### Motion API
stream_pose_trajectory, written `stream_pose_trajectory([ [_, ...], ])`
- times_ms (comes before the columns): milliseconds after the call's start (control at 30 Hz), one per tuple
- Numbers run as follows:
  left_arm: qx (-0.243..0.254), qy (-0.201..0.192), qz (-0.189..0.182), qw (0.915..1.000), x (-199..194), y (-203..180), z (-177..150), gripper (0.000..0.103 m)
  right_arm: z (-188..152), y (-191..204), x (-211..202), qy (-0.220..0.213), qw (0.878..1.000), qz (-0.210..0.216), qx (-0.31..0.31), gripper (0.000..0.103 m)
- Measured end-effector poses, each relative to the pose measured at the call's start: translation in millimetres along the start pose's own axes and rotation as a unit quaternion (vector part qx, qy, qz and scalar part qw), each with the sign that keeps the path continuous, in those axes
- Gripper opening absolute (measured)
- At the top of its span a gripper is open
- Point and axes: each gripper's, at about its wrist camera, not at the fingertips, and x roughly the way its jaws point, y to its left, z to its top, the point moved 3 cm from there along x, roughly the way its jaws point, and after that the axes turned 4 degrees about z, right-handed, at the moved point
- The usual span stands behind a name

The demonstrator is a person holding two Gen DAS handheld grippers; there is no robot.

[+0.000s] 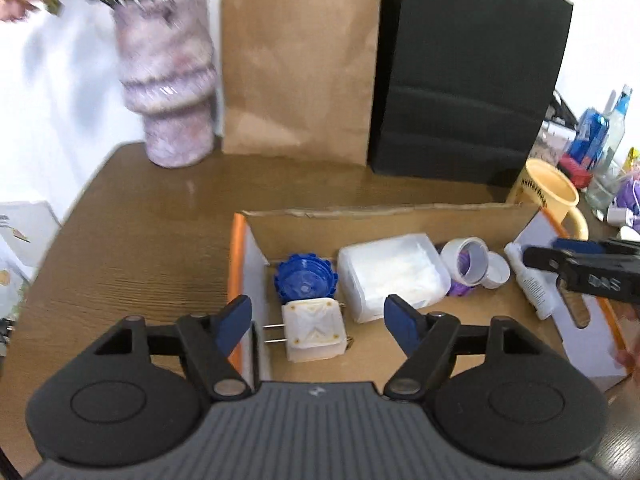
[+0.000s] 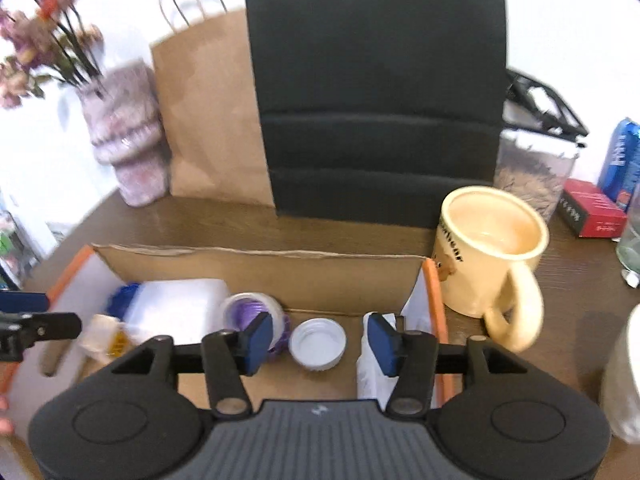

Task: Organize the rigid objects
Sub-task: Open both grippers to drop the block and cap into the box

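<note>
An open cardboard box [image 1: 360,218] lies on the wooden table and holds the rigid objects. My left gripper [image 1: 318,312] stands open over its left end, and a white plug adapter [image 1: 314,330] lies between the pads without touching them. Behind the adapter are a blue ridged cap [image 1: 306,278], a clear plastic container [image 1: 394,274], a tape roll [image 1: 468,260] and a white tube [image 1: 532,284]. My right gripper [image 2: 319,326] is open above a white bottle cap [image 2: 318,344] on the box floor, with the white tube [image 2: 370,376] just under its right finger.
A cream mug [image 2: 492,248] stands right outside the box's right wall. A brown paper bag [image 1: 300,64], a black bag [image 1: 468,72] and a mottled vase [image 1: 168,80] line the back. A red box [image 2: 594,212] and bottles crowd the far right.
</note>
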Motion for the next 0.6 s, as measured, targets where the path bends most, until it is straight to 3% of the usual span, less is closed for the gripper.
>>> stream_pose_trajectory([
  [133, -0.003, -0.017, 0.010, 0.9998, -41.0, 2.5, -3.7, 0.077, -3.8, 10.6, -45.6, -0.009, 0.999, -0.017, -0.027, 0.071],
  [233, -0.006, -0.083, 0.020, 0.9963, -83.3, 0.7, -18.5, 0.085, -15.3, 22.2, -84.9, -0.049, 0.996, -0.035, -0.064, 0.084],
  [300, -0.006, -0.135, 0.020, 0.9906, -110.3, -1.7, -30.5, 0.085, -28.1, 28.8, -111.8, -0.091, 0.992, -0.037, -0.084, 0.090],
  [433, -0.017, -0.239, 0.026, 0.9705, -158.7, -9.9, -67.2, 0.094, -65.4, 46.7, -156.3, -0.168, 0.977, -0.040, -0.127, 0.095],
  [600, -0.008, -0.287, 0.033, 0.9573, -189.5, -22.6, -109.4, 0.100, -111.8, 65.8, -189.2, -0.219, 0.963, -0.030, -0.152, 0.096],
])
